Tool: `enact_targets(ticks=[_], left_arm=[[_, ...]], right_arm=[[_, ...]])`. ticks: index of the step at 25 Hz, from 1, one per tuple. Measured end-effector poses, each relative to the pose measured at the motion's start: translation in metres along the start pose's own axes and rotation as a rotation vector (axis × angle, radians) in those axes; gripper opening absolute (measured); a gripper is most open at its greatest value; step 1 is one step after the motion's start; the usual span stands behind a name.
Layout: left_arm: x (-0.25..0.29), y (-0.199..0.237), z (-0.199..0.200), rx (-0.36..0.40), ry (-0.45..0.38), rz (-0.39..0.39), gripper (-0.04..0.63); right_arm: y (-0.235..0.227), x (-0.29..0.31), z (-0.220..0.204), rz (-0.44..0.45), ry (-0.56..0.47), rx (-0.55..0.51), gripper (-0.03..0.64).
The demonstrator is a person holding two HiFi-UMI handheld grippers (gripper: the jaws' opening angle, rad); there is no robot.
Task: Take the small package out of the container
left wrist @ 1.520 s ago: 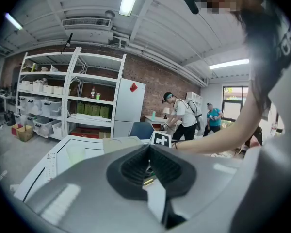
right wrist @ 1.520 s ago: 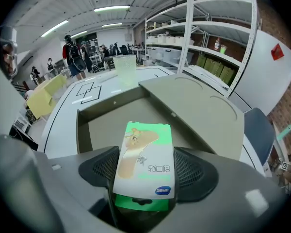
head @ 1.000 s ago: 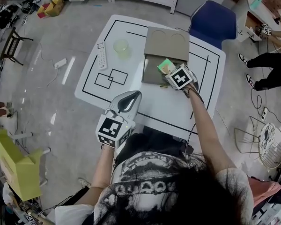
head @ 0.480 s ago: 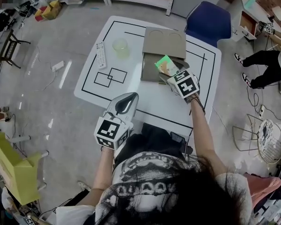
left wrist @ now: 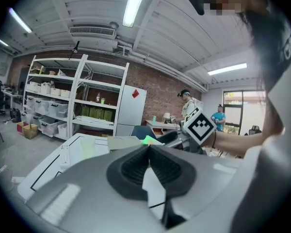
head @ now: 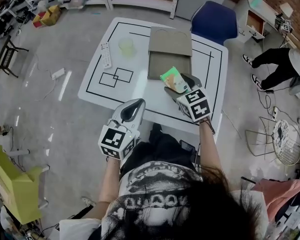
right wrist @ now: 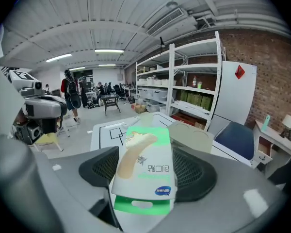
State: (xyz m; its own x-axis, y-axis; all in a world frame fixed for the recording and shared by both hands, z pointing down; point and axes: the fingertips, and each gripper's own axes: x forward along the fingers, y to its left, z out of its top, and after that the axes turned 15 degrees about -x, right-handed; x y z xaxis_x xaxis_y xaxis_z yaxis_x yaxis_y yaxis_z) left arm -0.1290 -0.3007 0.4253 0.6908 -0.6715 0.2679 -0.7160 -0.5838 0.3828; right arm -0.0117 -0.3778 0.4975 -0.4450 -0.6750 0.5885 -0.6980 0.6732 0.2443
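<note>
Small package [head: 174, 80] clamped by right gripper [head: 176, 86] over white table [head: 140, 96]

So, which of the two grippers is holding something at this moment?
The right gripper: its jaws are shut on the small green-and-white package, held over the table. The left gripper has its jaws together with nothing between them.

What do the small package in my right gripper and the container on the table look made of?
Small package: likely printed plastic film or coated card; flat, smooth, with a punched hang slot. Container: matte brown cardboard, judging by its dull colour and folded-back flap.
</note>
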Motion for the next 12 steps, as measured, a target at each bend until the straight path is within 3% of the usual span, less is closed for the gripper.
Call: enact_targets(ticks=[12], left_arm=[[-0.084, -0.04, -0.023, 0.01, -0.024, -0.054, 0.0]], right_arm=[[0.096, -0.075, 0.005, -0.052, -0.05, 0.057, 0.359]])
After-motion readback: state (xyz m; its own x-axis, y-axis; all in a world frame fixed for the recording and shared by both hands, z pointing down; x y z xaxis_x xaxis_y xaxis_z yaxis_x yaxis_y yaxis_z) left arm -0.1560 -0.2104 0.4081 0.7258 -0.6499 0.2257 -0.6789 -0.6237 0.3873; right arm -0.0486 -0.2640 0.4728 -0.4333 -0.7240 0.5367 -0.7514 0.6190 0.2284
